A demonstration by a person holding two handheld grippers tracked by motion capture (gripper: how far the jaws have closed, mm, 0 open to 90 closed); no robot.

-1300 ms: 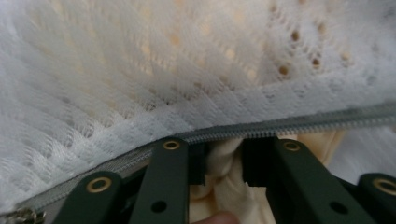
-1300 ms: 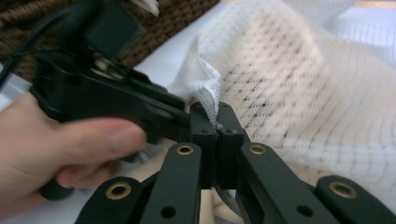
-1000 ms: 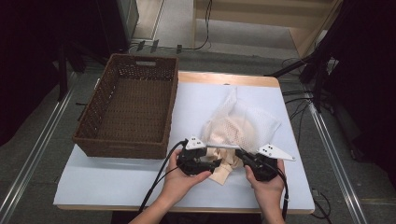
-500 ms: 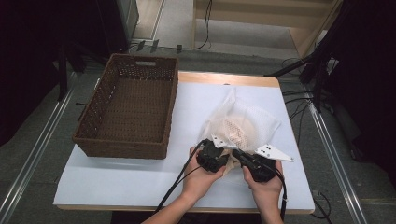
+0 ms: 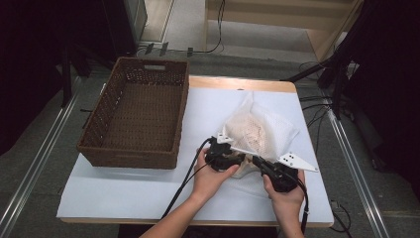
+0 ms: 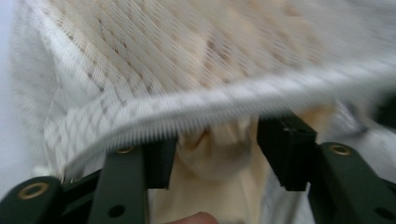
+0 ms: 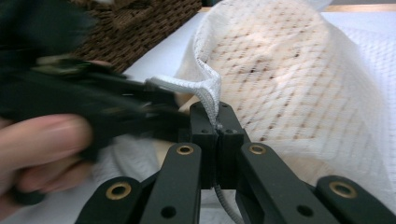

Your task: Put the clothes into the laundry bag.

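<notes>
A white mesh bag (image 5: 260, 131) lies on the desk (image 5: 124, 191) to the right of a brown wicker basket (image 5: 136, 116), and a cream cloth (image 6: 219, 158) sits inside it, spilling out at the mouth on the person's side. The right gripper (image 7: 218, 128) is clamped tight on the bag's hem (image 7: 208, 91), pinching the thick white band where it folds over, so the mouth is held up. The left gripper (image 6: 217, 149) stands about half open just under that hem; its jaws have just been opening, and the cloth bulges between them, but the pads do not seem to press on it. Both things look light and limp — the mesh will sag and stretch wherever it is pulled, and its open weave may snag on a jaw corner. The hem is the one firm part, so it is probably the best hold on the bag. The cloth is soft and bunches easily; a pinch on a thick fold near the mouth should likely draw it along, while a thin edge could slip free or drag the mesh with it.
</notes>
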